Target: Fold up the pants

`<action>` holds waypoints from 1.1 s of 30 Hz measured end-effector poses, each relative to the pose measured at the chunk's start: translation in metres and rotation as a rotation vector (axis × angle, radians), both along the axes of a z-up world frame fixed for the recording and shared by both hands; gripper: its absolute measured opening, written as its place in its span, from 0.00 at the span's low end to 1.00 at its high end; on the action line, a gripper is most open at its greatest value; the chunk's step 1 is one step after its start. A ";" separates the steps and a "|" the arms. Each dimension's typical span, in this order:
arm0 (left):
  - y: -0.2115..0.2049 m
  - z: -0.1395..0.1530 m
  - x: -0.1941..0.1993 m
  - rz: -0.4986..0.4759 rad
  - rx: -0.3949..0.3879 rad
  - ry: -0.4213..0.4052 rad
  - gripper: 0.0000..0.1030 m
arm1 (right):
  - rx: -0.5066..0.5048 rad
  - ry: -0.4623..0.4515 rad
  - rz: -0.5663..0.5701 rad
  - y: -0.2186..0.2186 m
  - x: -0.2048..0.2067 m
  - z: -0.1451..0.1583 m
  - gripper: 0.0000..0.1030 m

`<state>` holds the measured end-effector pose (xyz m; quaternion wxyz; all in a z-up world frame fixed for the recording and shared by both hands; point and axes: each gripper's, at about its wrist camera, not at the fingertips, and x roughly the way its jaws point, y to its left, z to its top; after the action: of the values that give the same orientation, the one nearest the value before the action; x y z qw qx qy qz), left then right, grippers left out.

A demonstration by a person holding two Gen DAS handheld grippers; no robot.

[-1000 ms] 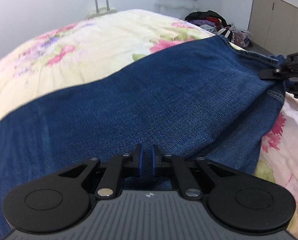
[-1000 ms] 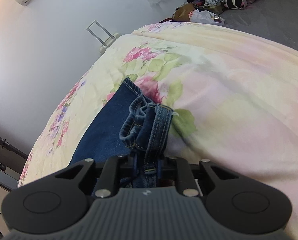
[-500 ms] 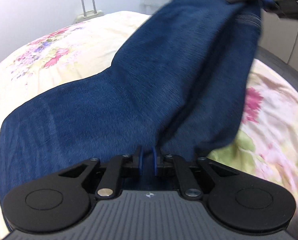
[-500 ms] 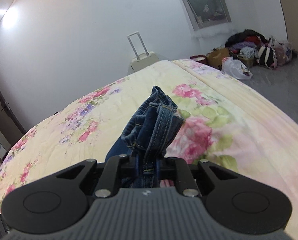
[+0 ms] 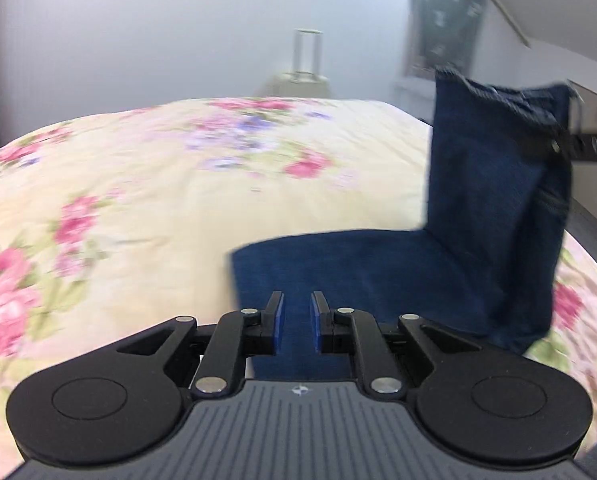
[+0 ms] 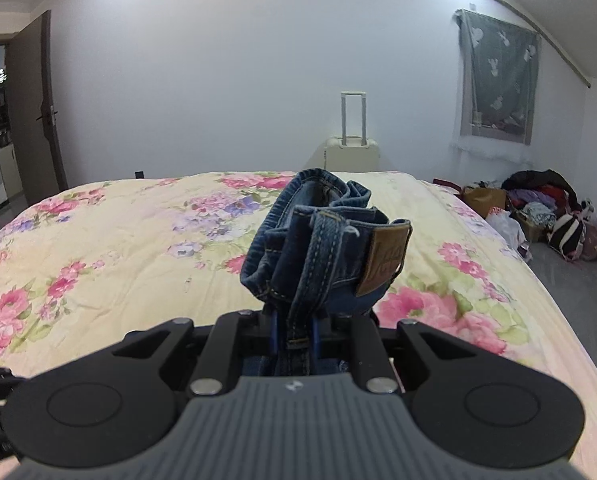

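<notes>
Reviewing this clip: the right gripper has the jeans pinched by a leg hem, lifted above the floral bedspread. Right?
Not quite. The right gripper is shut on the jeans at the waistband, not a leg hem: the right wrist view shows a belt loop and the leather patch. They are lifted above the floral bedspread.

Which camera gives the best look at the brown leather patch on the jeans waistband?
The right wrist view: the leather patch sits sharp and close on the bunched waistband just ahead of the right gripper. The left wrist view shows only the hanging jeans, blurred, with no patch visible.
</notes>
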<state>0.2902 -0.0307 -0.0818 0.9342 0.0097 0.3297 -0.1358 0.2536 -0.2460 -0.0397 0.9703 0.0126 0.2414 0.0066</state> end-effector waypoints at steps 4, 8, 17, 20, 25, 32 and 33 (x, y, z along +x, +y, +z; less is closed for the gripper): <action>0.041 -0.010 -0.001 0.073 0.036 0.004 0.16 | -0.090 0.033 0.090 0.068 0.006 -0.014 0.10; 0.066 -0.021 -0.004 0.085 -0.006 0.038 0.16 | -0.164 0.130 0.204 0.136 0.007 -0.056 0.10; 0.091 -0.049 0.013 0.035 -0.251 0.160 0.18 | -0.373 0.333 0.348 0.199 0.002 -0.162 0.24; 0.101 -0.055 0.021 0.023 -0.407 0.203 0.30 | -0.357 0.346 0.388 0.200 -0.002 -0.163 0.37; 0.107 -0.061 0.028 0.011 -0.547 0.243 0.47 | -0.164 0.372 0.391 0.182 -0.004 -0.147 0.47; 0.091 -0.066 0.049 -0.039 -0.589 0.263 0.59 | 0.191 0.390 0.379 0.134 -0.018 -0.122 0.53; 0.088 -0.067 0.053 -0.046 -0.593 0.261 0.63 | 0.230 0.371 0.363 0.125 -0.022 -0.118 0.53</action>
<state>0.3428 0.0574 -0.1486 0.8428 -0.2730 0.3925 -0.2471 0.2314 -0.1210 -0.1575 0.8848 0.0801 0.4107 0.2051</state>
